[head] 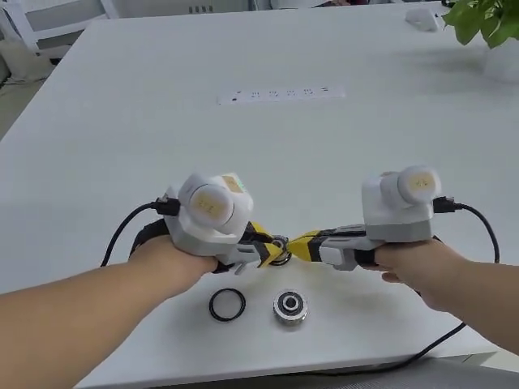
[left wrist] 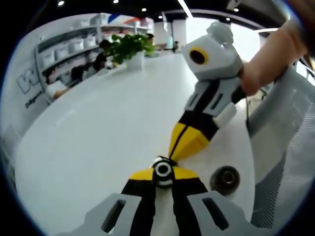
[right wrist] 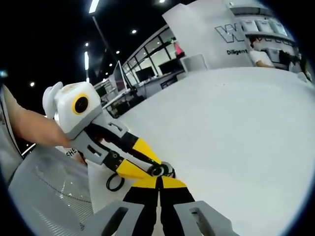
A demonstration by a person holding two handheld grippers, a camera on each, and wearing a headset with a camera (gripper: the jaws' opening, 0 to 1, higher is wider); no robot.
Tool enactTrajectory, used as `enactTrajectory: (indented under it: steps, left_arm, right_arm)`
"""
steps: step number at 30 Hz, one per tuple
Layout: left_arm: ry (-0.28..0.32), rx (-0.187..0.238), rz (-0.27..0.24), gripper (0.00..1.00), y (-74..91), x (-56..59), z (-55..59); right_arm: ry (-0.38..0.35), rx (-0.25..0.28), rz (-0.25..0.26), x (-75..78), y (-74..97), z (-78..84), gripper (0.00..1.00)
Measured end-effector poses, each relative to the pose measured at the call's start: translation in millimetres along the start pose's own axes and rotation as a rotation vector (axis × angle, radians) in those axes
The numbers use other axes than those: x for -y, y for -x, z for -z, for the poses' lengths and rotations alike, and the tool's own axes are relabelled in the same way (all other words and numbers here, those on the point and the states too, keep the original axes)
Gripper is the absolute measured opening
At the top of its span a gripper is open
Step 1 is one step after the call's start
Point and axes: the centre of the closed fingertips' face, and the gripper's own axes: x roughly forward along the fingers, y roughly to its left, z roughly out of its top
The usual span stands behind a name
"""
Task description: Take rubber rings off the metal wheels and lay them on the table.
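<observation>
Clamping a metal wheel (left wrist: 163, 168) at its tips, the left claw (left wrist: 162, 178) meets the closed right claw (right wrist: 158, 178)

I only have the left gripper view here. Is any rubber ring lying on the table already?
Observer: Yes, one black rubber ring lies flat on the table, in the head view.
Operator: Where, relative to the bare wheel I see?
Observer: Left of that metal wheel, apart from it, close to the table's near edge.
Operator: Anything farther out?
Observer: A white power strip lies mid-table.
</observation>
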Motion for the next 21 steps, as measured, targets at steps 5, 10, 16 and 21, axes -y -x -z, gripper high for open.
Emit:
enactTrajectory:
  steps: [5, 10, 16, 21]
  left_arm:
    - [-0.004, -0.003, 0.002, 0.11, 0.0, 0.5, 0.4]
    - [-0.006, -0.004, -0.003, 0.11, 0.1, 0.0, 0.3]
    - [-0.001, -0.005, -0.008, 0.11, 0.3, 0.4, 0.6]
    - [-0.001, -0.003, -0.006, 0.11, 0.4, 1.0, 0.8]
  right_arm:
    - [0.019, -0.002, -0.012, -3.9, -0.7, -0.1, 0.0]
    - [0.058, 0.004, -0.034, -12.0, -3.0, -5.7, 0.0]
    - [0.038, 0.012, -0.041, -16.6, -0.6, -5.1, 0.0]
    - [0.02, 0.023, -0.061, -22.0, 1.1, -5.6, 0.0]
